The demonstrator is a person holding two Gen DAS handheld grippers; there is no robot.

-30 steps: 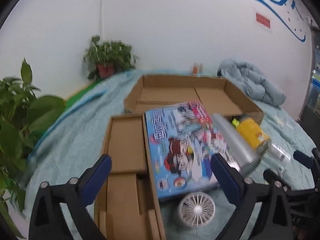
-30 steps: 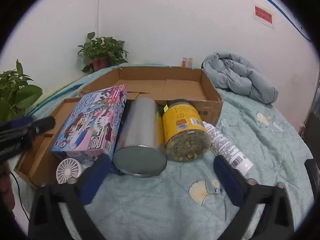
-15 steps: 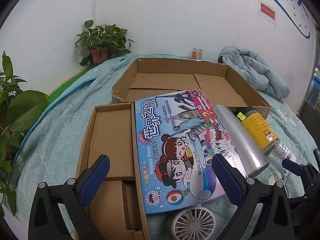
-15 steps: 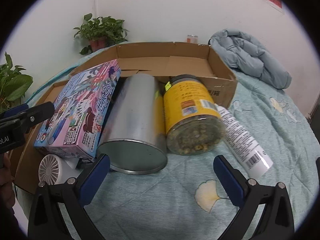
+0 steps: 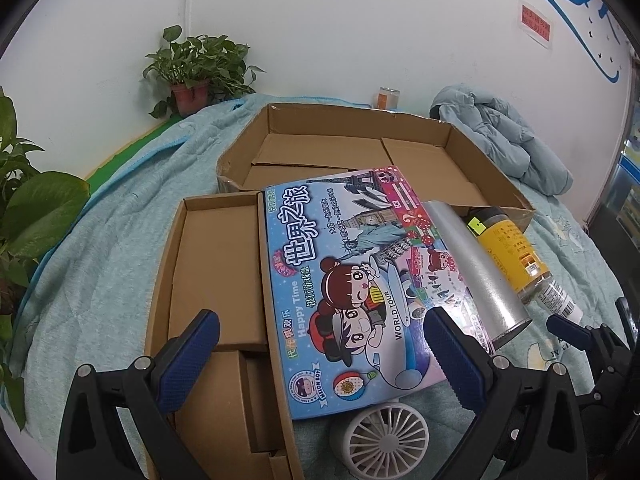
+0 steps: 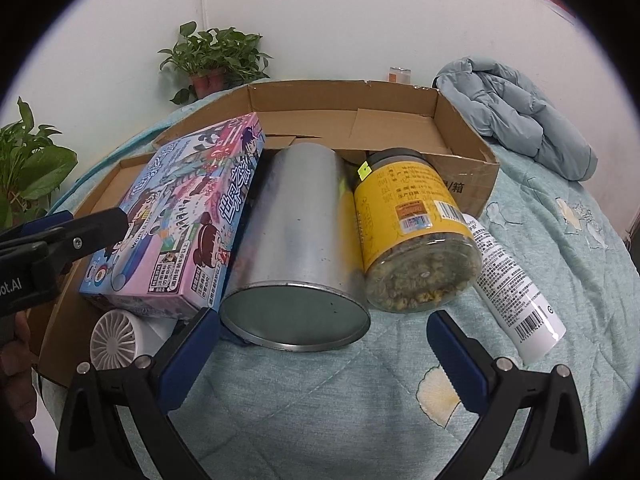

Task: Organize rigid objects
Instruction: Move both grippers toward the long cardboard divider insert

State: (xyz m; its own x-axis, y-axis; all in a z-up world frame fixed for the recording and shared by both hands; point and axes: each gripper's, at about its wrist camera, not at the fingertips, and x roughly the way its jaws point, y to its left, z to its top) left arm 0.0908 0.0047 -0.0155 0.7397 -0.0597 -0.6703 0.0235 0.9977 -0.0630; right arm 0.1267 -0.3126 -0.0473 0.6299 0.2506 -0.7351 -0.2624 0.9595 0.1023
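Observation:
A blue game box (image 5: 352, 292) (image 6: 188, 216) lies tilted over the right edge of a small cardboard tray (image 5: 216, 264). Beside it lie a silver tin can (image 5: 476, 272) (image 6: 300, 248), a yellow-labelled jar (image 5: 508, 248) (image 6: 412, 232) and a white tube (image 6: 512, 288). A small white fan (image 5: 386, 438) (image 6: 114, 338) lies under the box's near end. My left gripper (image 5: 320, 356) is open above the box and tray. My right gripper (image 6: 320, 356) is open, just short of the can and jar.
A large open cardboard box (image 5: 360, 152) (image 6: 360, 120) stands behind the objects. All rest on a light blue quilt (image 6: 560, 260). A bundled blue jacket (image 5: 500, 136) lies at back right. Potted plants (image 5: 200, 68) stand at back left and at the left edge.
My left gripper has swung left and steadied over the game box and tray. My right gripper has moved closer to the can and jar, which look larger now.

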